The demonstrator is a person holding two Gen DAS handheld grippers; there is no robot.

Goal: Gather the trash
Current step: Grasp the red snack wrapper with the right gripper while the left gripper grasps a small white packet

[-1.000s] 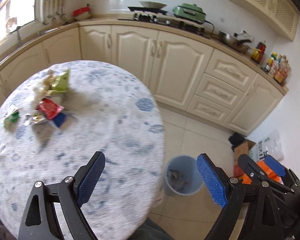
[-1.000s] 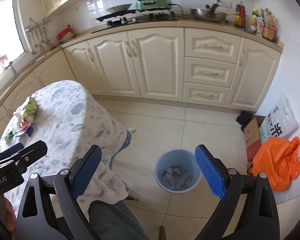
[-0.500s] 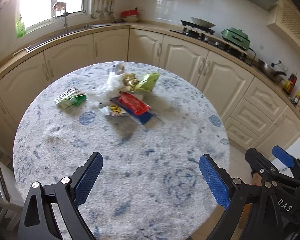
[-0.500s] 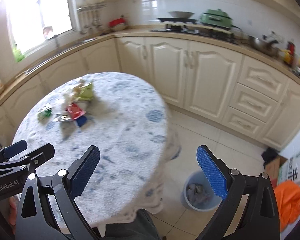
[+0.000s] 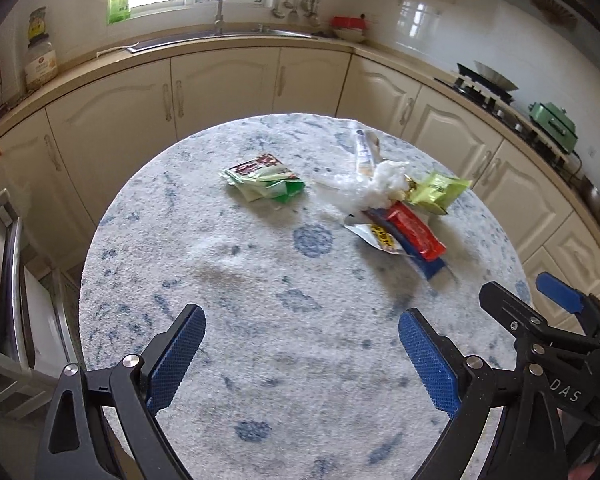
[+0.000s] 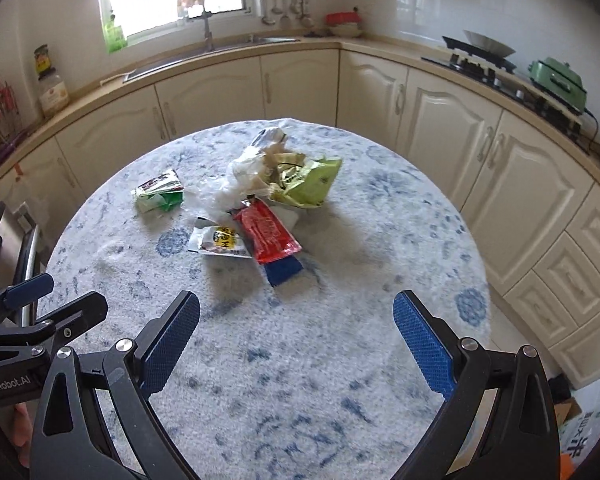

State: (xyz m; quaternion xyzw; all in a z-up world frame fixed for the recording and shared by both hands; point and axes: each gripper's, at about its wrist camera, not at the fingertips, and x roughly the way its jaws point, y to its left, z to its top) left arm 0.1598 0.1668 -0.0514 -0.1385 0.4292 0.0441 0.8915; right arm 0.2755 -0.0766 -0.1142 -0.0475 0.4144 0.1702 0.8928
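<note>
Trash lies on the round table (image 5: 300, 360) with a blue-patterned cloth. A red wrapper (image 5: 416, 231) (image 6: 269, 233) lies over a blue one (image 6: 285, 270), next to a white and yellow packet (image 6: 220, 240). A lime green bag (image 5: 438, 191) (image 6: 308, 182) and crumpled clear plastic (image 5: 374, 188) sit behind them. A green and white packet (image 5: 265, 184) (image 6: 158, 196) lies apart to the left. My left gripper (image 5: 300, 356) and right gripper (image 6: 296, 340) are both open and empty, above the near part of the table, short of the trash.
Cream kitchen cabinets (image 6: 440, 112) curve around behind the table, with a sink (image 5: 220, 36) under the window and a stove (image 6: 476, 62) at the right. A chair or rack (image 5: 4, 280) stands at the table's left. The table (image 6: 340, 400) edge drops to the floor at the right.
Both grippers swung left from the floor bin toward the table and now face the trash pile. The bin has left both views. Both stayed open.
</note>
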